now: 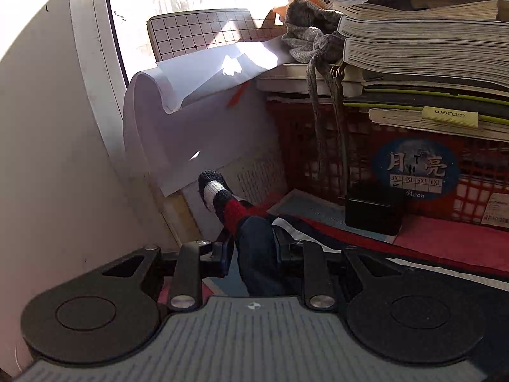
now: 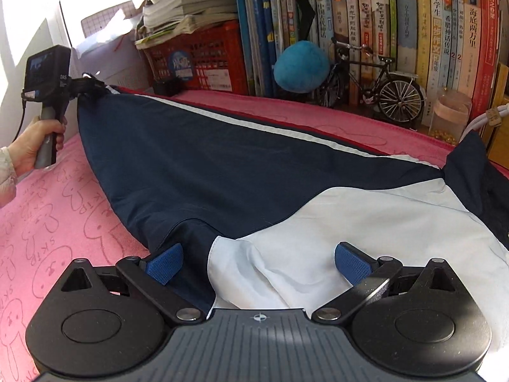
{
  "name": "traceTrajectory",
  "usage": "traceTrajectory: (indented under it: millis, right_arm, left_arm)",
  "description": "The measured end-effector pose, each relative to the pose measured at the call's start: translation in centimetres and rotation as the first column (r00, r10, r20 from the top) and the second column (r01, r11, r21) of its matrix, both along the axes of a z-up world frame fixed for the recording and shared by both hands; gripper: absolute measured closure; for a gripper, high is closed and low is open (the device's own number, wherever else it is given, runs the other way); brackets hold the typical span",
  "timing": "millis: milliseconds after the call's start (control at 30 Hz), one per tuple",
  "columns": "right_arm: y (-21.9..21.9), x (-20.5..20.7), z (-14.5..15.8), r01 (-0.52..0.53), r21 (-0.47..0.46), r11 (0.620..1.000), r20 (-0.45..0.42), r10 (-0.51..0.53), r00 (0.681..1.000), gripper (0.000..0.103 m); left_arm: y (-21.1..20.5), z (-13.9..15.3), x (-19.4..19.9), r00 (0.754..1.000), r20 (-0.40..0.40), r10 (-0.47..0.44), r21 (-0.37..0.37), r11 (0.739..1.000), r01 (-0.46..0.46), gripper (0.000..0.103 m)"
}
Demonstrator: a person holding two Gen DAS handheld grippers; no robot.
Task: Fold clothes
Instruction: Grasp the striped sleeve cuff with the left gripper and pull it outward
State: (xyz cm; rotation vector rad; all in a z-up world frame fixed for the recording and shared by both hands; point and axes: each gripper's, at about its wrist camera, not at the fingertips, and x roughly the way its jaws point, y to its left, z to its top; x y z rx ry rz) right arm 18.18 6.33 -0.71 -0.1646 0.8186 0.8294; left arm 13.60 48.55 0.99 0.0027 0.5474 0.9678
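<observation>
Fold is barely begun, I judge. One jacket (image 2: 203, 165) lies spread on the pink towel (image 2: 57, 222), navy w/ white panels and a red-white stripe along its far edge. No crease is made yet that I can see; the body is flat, only bunched a bit near my right side.

My left gripper (image 1: 253, 248) is closed tight on a wad of navy cloth near the sleeve end — the knit cuff (image 1: 219, 197), banded navy, white and red, sticks out past the fingers. In the right view that gripper sits at the jacket's far left tip, lifting it a little off the towel, my left hand (image 2: 35, 143) on the handle.

My right gripper (image 2: 257, 264) is wide open, holding nothing. Its blue pads (image 2: 165, 264) stand either side of the white fabric at the near edge, so it looks set to pinch there, but not yet closed.

What's left, as I see it: grab w/ the right, bring the sleeve across, then fold the body — pretty much the whole job.

Count: 1 jacket, 1 cuff in view (other sleeve not clear), 1 towel, 2 grippers. Behind: 1 red crate (image 2: 203, 54) w/ a stack of books (image 1: 423, 31) on top, 1 model bike (image 2: 378, 79), 1 blue plush ball (image 2: 300, 67), 1 grey knit thing (image 1: 311, 38) by the stack.
</observation>
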Motion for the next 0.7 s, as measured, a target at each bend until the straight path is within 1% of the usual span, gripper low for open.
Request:
traceTrajectory:
  millis: [33, 167, 333, 400, 500, 567, 600, 633, 667, 700]
  right_arm:
    - [0.1, 0.2, -0.1, 0.001, 0.007, 1.0, -0.006, 0.0, 1.0, 0.0]
    - [0.4, 0.5, -0.1, -0.014, 0.024, 1.0, -0.011, 0.014, 1.0, 0.0]
    - [0.9, 0.8, 0.0, -0.031, 0.04, 0.999, -0.018, 0.032, 0.999, 0.0]
    - [1.2, 1.1, 0.0, -0.03, 0.052, 0.998, -0.027, 0.031, 0.999, 0.0]
    - [1.5, 1.4, 0.0, -0.029, 0.07, 0.997, -0.044, 0.033, 0.998, 0.0]
    - [1.8, 1.3, -0.1, -0.035, 0.071, 0.997, -0.05, 0.039, 0.998, 0.0]
    - [2.0, 1.2, -0.1, -0.039, 0.068, 0.997, -0.048, 0.042, 0.998, 0.0]
    - [2.1, 1.0, -0.1, -0.043, 0.063, 0.997, -0.044, 0.046, 0.998, 0.0]
    - [2.3, 0.8, -0.1, -0.048, 0.059, 0.997, -0.042, 0.05, 0.998, 0.0]
    - [2.5, 0.6, -0.1, -0.052, 0.058, 0.997, -0.042, 0.055, 0.998, 0.0]
  left_arm:
    - [0.2, -0.2, 0.0, 1.0, 0.0, 0.01, -0.004, 1.0, -0.01, 0.079]
    - [1.2, -0.3, -0.3, 0.996, 0.07, 0.053, -0.022, 0.998, -0.052, 0.079]
    - [1.8, 0.3, 0.0, 0.987, 0.123, 0.105, 0.009, 0.994, -0.107, 0.079]
    - [2.4, 0.1, 0.3, 0.988, 0.106, 0.114, -0.006, 0.994, -0.114, 0.079]
    - [2.8, -1.1, 0.9, 0.992, 0.022, 0.122, -0.025, 0.992, -0.122, 0.073]
    - [2.6, -1.7, 0.7, 0.991, -0.02, 0.134, -0.017, 0.991, -0.134, 0.056]
    - [2.5, -1.9, 0.6, 0.989, -0.039, 0.14, -0.014, 0.99, -0.14, 0.049]
    - [2.3, -1.9, 0.3, 0.989, -0.043, 0.144, -0.015, 0.989, -0.145, 0.029]
    - [2.1, -1.7, -0.1, 0.989, -0.035, 0.144, -0.009, 0.989, -0.144, 0.017]
    - [1.9, -1.5, -0.5, 0.989, -0.026, 0.142, -0.002, 0.99, -0.142, 0.017]
